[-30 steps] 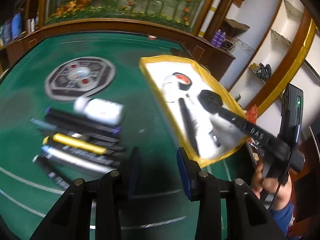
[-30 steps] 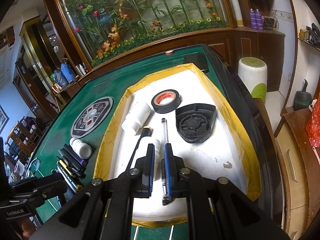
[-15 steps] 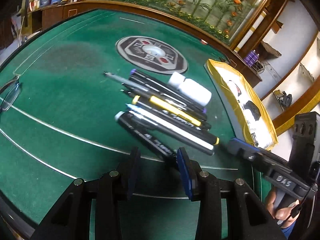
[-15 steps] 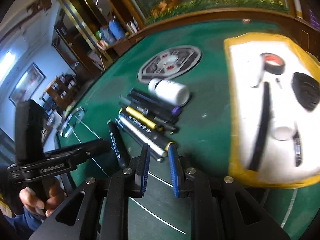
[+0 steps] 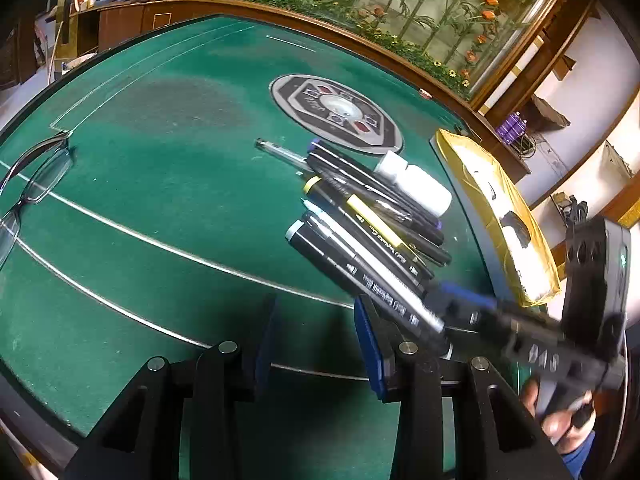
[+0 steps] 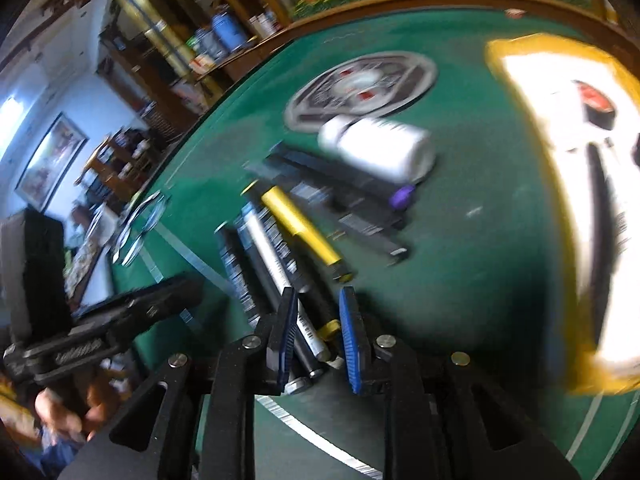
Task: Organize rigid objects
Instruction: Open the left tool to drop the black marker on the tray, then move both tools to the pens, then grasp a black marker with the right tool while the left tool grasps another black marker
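R gripper (image 6: 318,328) fingers just opening, apart, pen ends (image 6: 308,344) between, L gripper (image 5: 314,344) apart, empty

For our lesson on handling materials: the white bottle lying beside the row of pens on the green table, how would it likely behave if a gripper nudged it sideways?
The white bottle lies on its side and looks cylindrical, so it would probably roll. The pens alongside it might stop it on that side. Its smooth plastic-looking wall could slip between pads.
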Tool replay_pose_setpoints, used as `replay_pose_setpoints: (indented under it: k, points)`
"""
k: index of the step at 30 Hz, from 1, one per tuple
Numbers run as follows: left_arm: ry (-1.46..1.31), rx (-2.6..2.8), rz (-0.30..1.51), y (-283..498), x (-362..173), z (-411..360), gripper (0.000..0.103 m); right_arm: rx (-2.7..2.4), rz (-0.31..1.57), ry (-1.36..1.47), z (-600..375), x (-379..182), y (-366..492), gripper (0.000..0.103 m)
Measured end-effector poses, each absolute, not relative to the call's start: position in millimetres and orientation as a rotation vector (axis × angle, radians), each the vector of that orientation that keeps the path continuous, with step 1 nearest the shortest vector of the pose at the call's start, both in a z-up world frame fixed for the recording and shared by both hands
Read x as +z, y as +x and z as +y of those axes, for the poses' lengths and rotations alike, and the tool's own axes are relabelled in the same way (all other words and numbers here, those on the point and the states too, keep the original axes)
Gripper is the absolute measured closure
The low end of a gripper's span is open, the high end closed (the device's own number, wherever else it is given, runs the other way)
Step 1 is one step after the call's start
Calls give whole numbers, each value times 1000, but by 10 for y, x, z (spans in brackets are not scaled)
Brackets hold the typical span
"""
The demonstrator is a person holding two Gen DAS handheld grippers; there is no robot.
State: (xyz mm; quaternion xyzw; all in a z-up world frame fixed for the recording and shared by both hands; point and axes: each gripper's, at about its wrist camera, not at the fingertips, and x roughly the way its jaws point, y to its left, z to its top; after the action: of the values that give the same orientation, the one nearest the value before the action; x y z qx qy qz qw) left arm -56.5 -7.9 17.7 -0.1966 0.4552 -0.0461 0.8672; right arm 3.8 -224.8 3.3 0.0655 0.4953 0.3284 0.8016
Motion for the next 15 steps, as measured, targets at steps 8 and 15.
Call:
replay_pose_setpoints:
  k: [8,15]
  points:
    - [-408,-74,963,-561,148,-63,61,769,1066,92,-2090,50,-53,82]
    - [-305,-19,948,-495,159,-233,55,754,1050,99,-2171,80,-46,82]
